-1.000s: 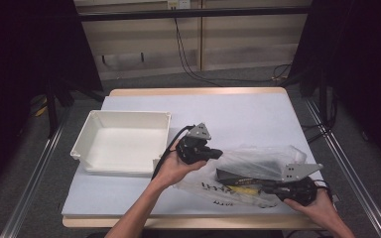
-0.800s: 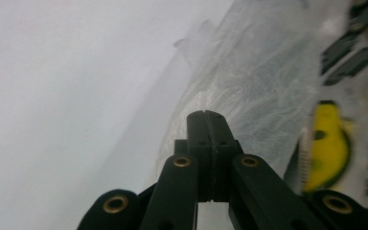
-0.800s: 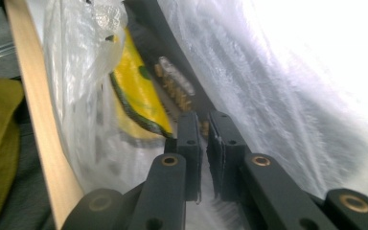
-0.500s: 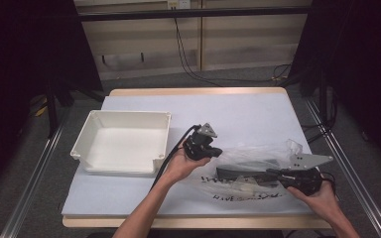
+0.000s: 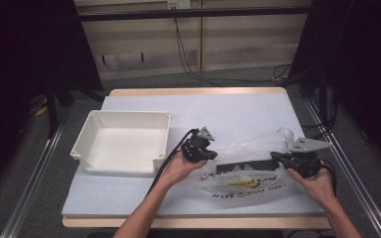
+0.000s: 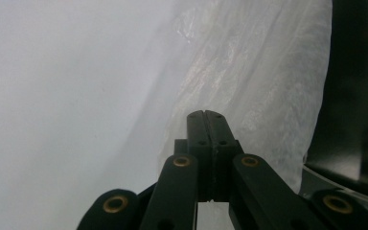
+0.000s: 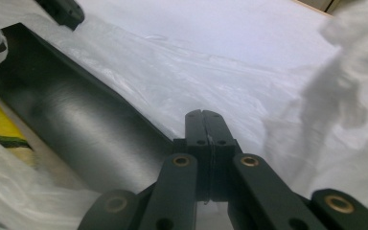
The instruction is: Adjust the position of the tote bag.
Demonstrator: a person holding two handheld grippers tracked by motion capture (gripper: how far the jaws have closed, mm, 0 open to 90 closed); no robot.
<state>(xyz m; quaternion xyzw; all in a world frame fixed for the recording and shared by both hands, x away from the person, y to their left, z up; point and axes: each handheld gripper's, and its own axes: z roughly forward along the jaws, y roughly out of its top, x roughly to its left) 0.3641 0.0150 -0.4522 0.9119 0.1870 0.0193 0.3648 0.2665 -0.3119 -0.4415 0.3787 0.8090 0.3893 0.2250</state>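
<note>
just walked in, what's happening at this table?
A person works a clear plastic bag with a gripper in each hand. The left gripper is shut at the bag's left edge, the right gripper at its right end; the right jaws have just been closing, and whether film is pinched between them is hard to tell. A long black item lies inside the bag. A white bin stands to the left.
</note>
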